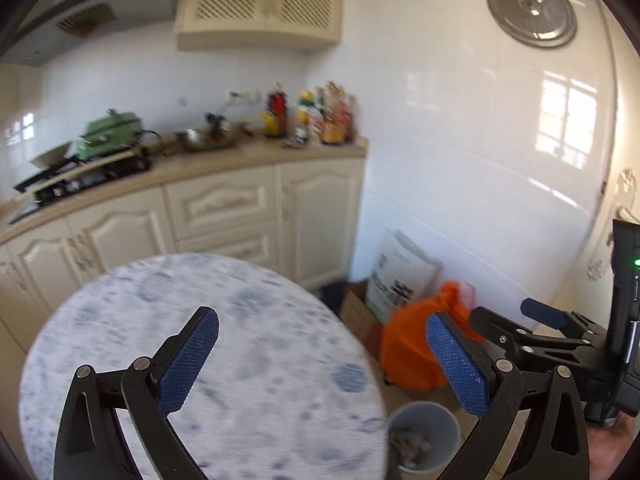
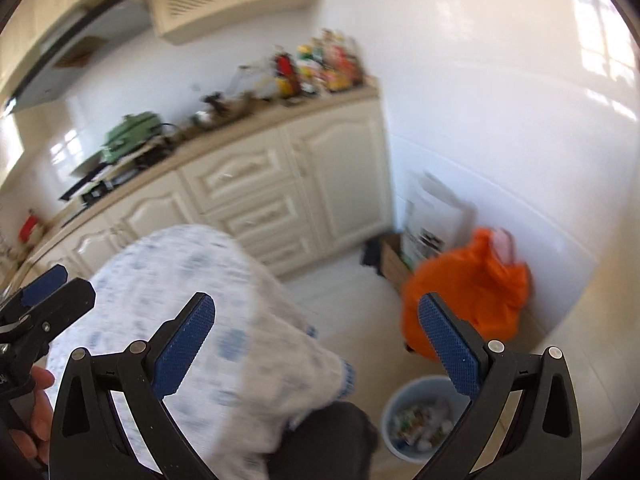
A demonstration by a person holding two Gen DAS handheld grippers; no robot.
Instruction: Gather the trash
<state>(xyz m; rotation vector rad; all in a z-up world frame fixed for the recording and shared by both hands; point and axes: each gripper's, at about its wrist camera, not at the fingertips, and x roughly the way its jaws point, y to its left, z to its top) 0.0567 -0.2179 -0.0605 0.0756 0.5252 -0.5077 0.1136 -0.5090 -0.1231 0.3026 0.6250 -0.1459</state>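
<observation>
Both grippers, left gripper (image 1: 322,354) and right gripper (image 2: 316,344), hover with jaws apart and empty above the table (image 1: 160,320), bin (image 2: 420,420) on the floor just right of it, nearer the right gripper

Counter bottles (image 1: 316,114) motion-blurred; bin (image 1: 424,436) contents indistinct, partly behind table (image 1: 200,360).

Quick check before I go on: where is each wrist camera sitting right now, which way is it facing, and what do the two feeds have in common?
Left wrist: on the left gripper, above the round table, facing the kitchen cabinets; jaws open, empty; right gripper at right edge.
Right wrist: on the right gripper, tilted toward the floor; jaws open, empty; left gripper and hand at left edge.
Shared: table, orange bag, trash bin, counter.
</observation>
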